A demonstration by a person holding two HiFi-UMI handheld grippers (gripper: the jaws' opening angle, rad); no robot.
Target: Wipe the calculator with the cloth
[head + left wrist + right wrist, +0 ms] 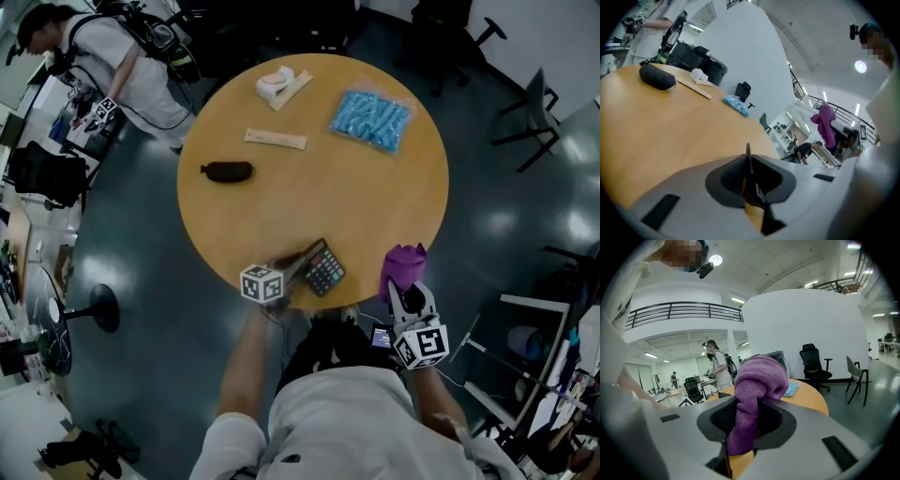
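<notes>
Looking down from the head view, a round wooden table [281, 206] fills the middle of the picture. The calculator [326, 270] is at the table's near edge, directly in front of the person. Its key face is turned up toward the camera. The body sits diagonal to the table edge, with one corner toward the person, so its long axis appears to run obliquely from near right to far left. Which end holds the display is too small to tell. Whether it lies flat on the wood or is tipped up is also unclear.

The left gripper [300, 262] reaches in from the calculator's left side. In the left gripper view its jaws are drawn almost together on a thin dark slab seen edge-on, most likely the calculator's rim.

The right gripper [405, 287] hangs just past the table edge, over the floor, to the right of the calculator and apart from it. Its jaws are pinched on a bunched purple cloth [757, 380], which bulges out above them.

The right gripper is the one that will do the wiping. From it, the calculator lies to the left and slightly farther in (its own view shows a dark corner just beyond the cloth). The wipe probably needs a short move leftward onto the key face, then strokes along that diagonal.
</notes>
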